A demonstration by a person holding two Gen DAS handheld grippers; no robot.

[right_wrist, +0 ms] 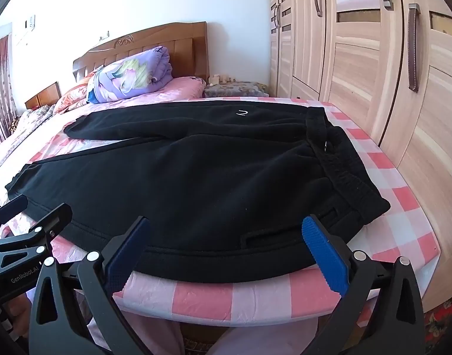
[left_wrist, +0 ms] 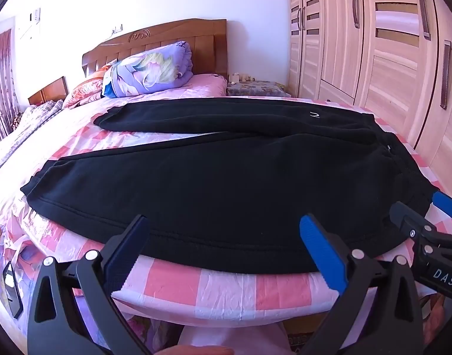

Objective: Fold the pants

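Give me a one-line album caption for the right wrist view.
Black pants lie spread flat on a pink checked bed, right gripper open at their near edge.

Black pants [left_wrist: 226, 189] are lying ahead of the claw's blue pads [left_wrist: 320, 251] on a pink-and-white checked sheet [left_wrist: 214, 293]. Farther beyond, a lilac floral quilt [left_wrist: 155, 71] is showing, perhaps printed with yellow petals, against a reddish-brown headboard [left_wrist: 172, 41].
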